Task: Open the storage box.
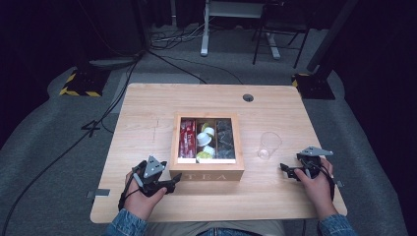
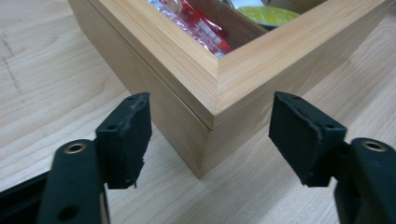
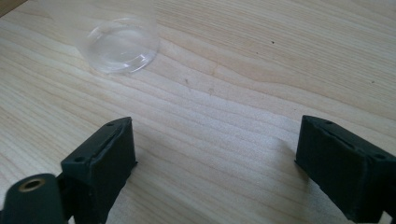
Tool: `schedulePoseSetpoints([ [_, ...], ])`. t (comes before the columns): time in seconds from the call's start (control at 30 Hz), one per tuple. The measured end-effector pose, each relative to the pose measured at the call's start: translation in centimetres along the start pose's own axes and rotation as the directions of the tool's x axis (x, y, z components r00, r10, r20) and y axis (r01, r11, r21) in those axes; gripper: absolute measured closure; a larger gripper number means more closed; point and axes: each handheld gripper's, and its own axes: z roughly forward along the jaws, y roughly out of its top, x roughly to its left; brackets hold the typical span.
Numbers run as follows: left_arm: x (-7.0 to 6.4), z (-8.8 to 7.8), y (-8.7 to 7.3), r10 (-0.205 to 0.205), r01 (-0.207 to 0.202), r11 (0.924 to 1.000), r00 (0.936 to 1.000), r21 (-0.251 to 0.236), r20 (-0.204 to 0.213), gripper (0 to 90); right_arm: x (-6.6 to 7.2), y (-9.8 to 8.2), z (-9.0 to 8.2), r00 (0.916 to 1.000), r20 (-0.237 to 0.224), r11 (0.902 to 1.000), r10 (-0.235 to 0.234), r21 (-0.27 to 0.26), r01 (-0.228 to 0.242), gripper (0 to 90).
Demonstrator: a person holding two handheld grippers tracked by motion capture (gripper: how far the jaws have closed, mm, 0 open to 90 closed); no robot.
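Straddling the near left corner of the wooden tea box [image 2: 205,88] at the bench [image 1: 147,128] centre, our left claw [image 2: 210,140] gapes without touching it; our right claw [image 3: 215,168] stands wide near a clear cup [image 3: 119,46].

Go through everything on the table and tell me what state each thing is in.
Tea box: lid shut, its compartments filled.
Plastic cup: upright, empty, right of the box.
Left gripper: open, jaws either side of the box's near corner, not touching it.
Right gripper: open, nothing between its jaws, cup ahead of it.
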Motion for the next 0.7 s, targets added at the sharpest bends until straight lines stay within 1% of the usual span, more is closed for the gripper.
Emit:
schedulePoseSetpoints([
  [0.07, -0.1, 0.1, -0.1, 0.005, -0.005, 1.0, 1.0, 0.007, 0.006, 33.6, 0.0, 0.0, 0.0, 1.0, 0.0, 1.0, 0.0, 0.0, 0.0, 11.6],
  [0.1, 0.0, 0.2, 0.0, 0.018, -0.018, 0.9998, 0.9998, 0.011, 0.01, 36.4, 0.0, 0.0, 0.0, 1.0, 0.0, 1.0, 0.0, 0.0, 0.0, 11.6],
  [0.2, 0.0, 0.2, -0.1, 0.016, -0.016, 0.9998, 0.9998, 0.012, 0.009, 41.0, 0.0, 0.0, 0.0, 1.0, -0.001, 1.0, 0.0, 0.0, 0.0, 11.6],
  [0.23, 0.0, 0.2, -0.1, 0.011, -0.011, 0.9998, 0.9999, 0.014, 0.008, 41.0, 0.0, 0.0, 0.0, 1.0, -0.001, 1.0, 0.0, 0.0, 0.0, 11.6],
  [0.27, 0.0, 0.1, -0.1, 0.006, -0.006, 0.9999, 1.0, 0.012, 0.005, 42.9, 0.0, 0.0, 0.0, 1.0, 0.0, 1.0, 0.0, 0.0, 0.0, 11.6],
  [0.43, 0.0, -0.4, 0.1, 0.016, -0.016, 0.9999, 0.9999, 0.007, -0.001, 47.3, 0.0, 0.0, 0.0, 1.0, 0.0, 1.0, -0.001, 0.0, 0.001, 11.6],
  [0.47, 0.0, -0.4, 0.1, 0.016, -0.016, 0.9999, 0.9999, 0.007, -0.001, 49.5, 0.0, 0.0, 0.0, 1.0, 0.0, 1.0, -0.001, 0.0, 0.001, 11.6],
  [0.53, 0.0, -0.5, 0.3, 0.051, -0.05, 0.9987, 0.9987, 0.009, -0.01, 50.0, 0.0, 0.0, 0.0, 1.0, -0.001, 1.0, -0.001, 0.0, 0.001, 11.6],
  [0.63, 0.0, -0.7, 0.5, 0.054, -0.054, 0.9985, 0.9985, 0.009, -0.01, 50.8, 0.0, 0.0, 0.0, 1.0, -0.001, 1.0, -0.001, 0.0, 0.001, 11.6],
  [0.67, 0.0, -0.8, 0.5, 0.057, -0.057, 0.9984, 0.9984, 0.007, -0.008, 53.0, 0.0, 0.0, 0.0, 1.0, -0.001, 1.0, -0.001, 0.0, 0.001, 11.7],
  [0.7, 0.1, -0.9, 0.6, 0.047, -0.047, 0.9989, 0.9989, 0.001, 0.001, 54.2, 0.0, 0.0, 0.0, 1.0, -0.001, 1.0, -0.001, 0.0, 0.001, 11.8],
])
